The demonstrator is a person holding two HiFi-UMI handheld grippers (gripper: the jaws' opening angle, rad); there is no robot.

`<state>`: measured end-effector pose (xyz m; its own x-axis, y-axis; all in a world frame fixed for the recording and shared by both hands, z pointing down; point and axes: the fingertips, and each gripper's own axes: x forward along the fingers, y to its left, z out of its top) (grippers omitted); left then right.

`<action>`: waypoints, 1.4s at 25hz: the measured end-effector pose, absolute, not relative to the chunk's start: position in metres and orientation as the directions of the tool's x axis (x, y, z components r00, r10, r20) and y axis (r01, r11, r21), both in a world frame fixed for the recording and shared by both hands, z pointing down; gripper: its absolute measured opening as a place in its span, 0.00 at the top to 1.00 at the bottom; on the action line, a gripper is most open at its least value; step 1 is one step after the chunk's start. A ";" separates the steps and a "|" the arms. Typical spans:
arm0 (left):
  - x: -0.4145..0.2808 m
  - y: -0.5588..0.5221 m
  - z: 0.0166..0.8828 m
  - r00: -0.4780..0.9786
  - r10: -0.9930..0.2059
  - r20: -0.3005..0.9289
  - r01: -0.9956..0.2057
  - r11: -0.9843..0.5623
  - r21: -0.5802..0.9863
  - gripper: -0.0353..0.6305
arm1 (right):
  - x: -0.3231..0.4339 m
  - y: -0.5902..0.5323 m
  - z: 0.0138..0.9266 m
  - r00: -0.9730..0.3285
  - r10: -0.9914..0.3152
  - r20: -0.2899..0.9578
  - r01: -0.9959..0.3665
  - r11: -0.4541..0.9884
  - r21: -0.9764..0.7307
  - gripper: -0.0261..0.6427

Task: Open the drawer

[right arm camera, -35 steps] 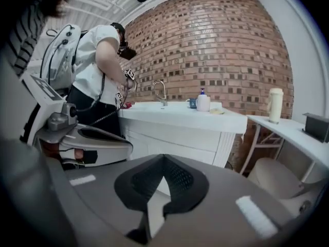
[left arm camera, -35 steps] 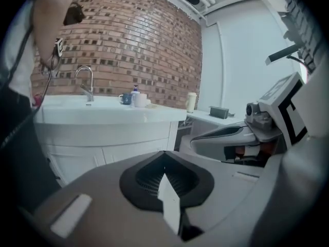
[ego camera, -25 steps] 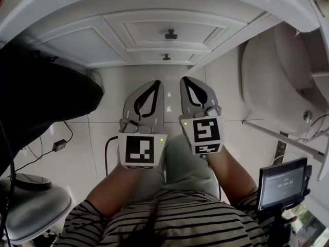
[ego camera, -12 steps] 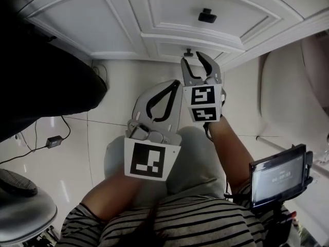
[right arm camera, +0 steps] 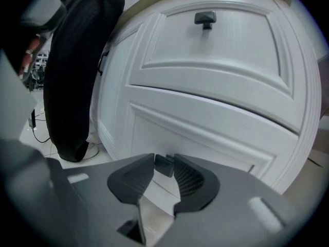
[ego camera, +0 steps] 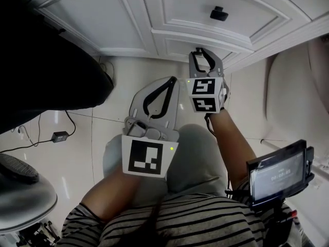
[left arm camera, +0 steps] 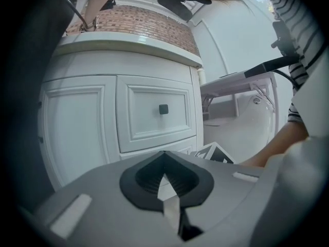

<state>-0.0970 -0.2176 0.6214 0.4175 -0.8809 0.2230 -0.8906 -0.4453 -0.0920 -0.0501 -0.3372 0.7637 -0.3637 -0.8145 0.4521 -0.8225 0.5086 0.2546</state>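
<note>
Forward, right gripper reaches low, jaws just closing onto drawer knob

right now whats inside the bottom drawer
Nothing inside shows: the bottom drawer is closed. Only its white front and dark knob show; the jaws of the right gripper have just been closing onto it.

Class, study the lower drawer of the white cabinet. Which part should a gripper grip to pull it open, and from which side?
The small dark knob at the middle of the lower drawer front, approached straight on from the front, one jaw on each side. It is the only part standing out from the panel. The right gripper has just been closing its jaws on it.
</note>
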 end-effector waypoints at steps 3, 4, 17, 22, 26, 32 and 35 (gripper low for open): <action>-0.100 -0.219 0.622 0.409 -0.886 0.219 -0.896 -0.435 -0.089 0.92 | -0.049 -0.337 0.764 -0.367 -0.814 0.451 -0.822 0.510 0.252 0.78; -0.101 -0.219 0.623 0.406 -0.887 0.218 -0.898 -0.432 -0.087 0.92 | -0.049 -0.337 0.765 -0.371 -0.810 0.453 -0.821 0.514 0.247 0.79; -0.091 -0.224 0.626 0.432 -0.878 0.207 -0.885 -0.456 -0.089 0.92 | -0.051 -0.295 0.764 -0.431 -0.752 0.498 -0.789 0.582 0.196 0.81; -0.096 -0.221 0.612 0.417 -0.895 0.156 -0.897 -0.433 -0.091 0.92 | -0.050 -0.260 0.763 -0.457 -0.716 0.528 -0.771 0.615 0.166 0.81; -0.095 -0.214 0.603 0.426 -0.894 0.142 -0.886 -0.444 -0.132 0.92 | -0.051 -0.231 0.762 -0.473 -0.684 0.555 -0.760 0.636 0.136 0.82; -0.084 -0.199 0.589 0.454 -0.881 0.135 -0.863 -0.472 -0.182 0.92 | -0.051 -0.196 0.762 -0.487 -0.647 0.587 -0.746 0.657 0.105 0.82; -0.086 -0.198 0.584 0.448 -0.885 0.125 -0.867 -0.464 -0.182 0.92 | -0.051 -0.176 0.762 -0.500 -0.609 0.615 -0.734 0.675 0.073 0.83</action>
